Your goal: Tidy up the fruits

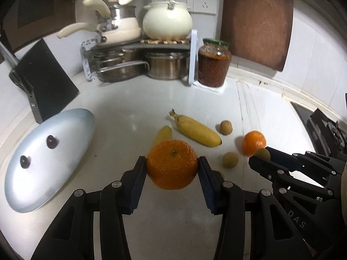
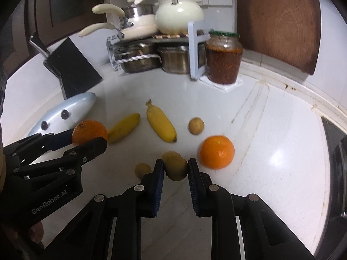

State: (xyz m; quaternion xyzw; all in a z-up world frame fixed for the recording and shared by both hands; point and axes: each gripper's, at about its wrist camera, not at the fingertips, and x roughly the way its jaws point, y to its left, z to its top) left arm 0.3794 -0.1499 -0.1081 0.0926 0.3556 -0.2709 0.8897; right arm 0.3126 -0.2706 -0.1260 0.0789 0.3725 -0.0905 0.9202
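Note:
My left gripper (image 1: 172,162) is shut on a large orange (image 1: 172,169), held just above the white counter. In the right wrist view my right gripper (image 2: 175,164) is shut on a small round brown fruit (image 2: 175,169), also lifted slightly. Each gripper shows in the other's view: the right one (image 1: 261,155) at the right, the left one (image 2: 89,137) at the left. On the counter lie two bananas (image 2: 161,124) (image 2: 123,127), a second orange (image 2: 217,151) and two more brown fruits (image 2: 195,125) (image 2: 142,170). A pale blue plate (image 1: 65,130) at the left holds two dark cherries (image 1: 52,142).
A black knife block (image 1: 49,80) stands behind the plate. At the back are a rack of pots (image 1: 138,65), a full glass jar (image 1: 213,65) and a wooden cutting board (image 1: 258,21). A stove (image 1: 325,127) borders the counter on the right.

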